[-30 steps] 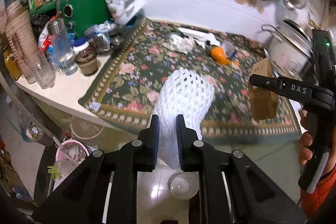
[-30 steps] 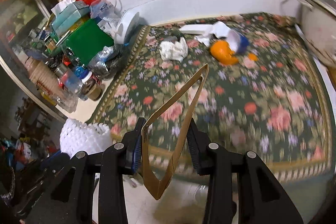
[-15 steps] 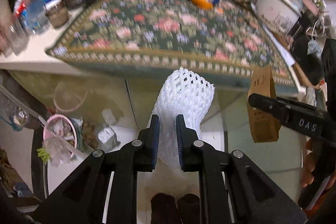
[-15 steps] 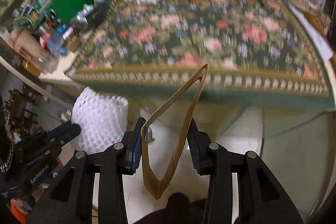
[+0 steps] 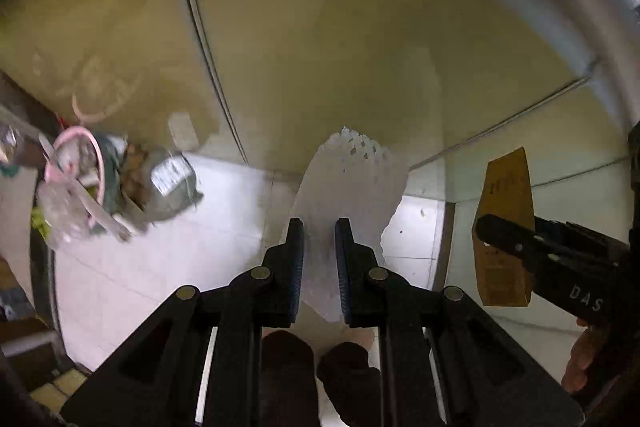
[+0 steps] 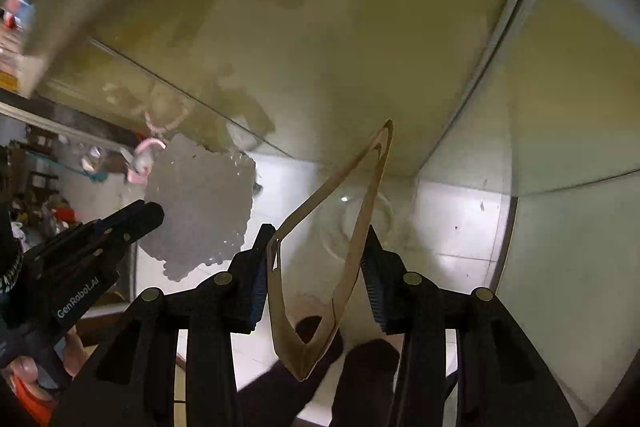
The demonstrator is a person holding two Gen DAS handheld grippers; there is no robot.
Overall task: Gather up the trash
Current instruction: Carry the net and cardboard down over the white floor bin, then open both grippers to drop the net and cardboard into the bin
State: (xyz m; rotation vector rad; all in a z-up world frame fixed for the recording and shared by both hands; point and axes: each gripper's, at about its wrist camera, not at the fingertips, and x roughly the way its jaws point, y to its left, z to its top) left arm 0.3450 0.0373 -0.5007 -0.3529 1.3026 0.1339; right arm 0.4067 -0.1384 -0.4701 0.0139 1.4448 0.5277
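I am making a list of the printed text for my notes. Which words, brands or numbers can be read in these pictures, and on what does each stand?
"DAS": white letters on the right gripper, seen from the left wrist view.
"GenRoboLAI" (the last letters uncertain): white letters on the left gripper, seen from the right wrist view.
Flattened brown cardboard box: dark print, too blurred to read.
White label on the grey bag on the floor: too blurred to read.
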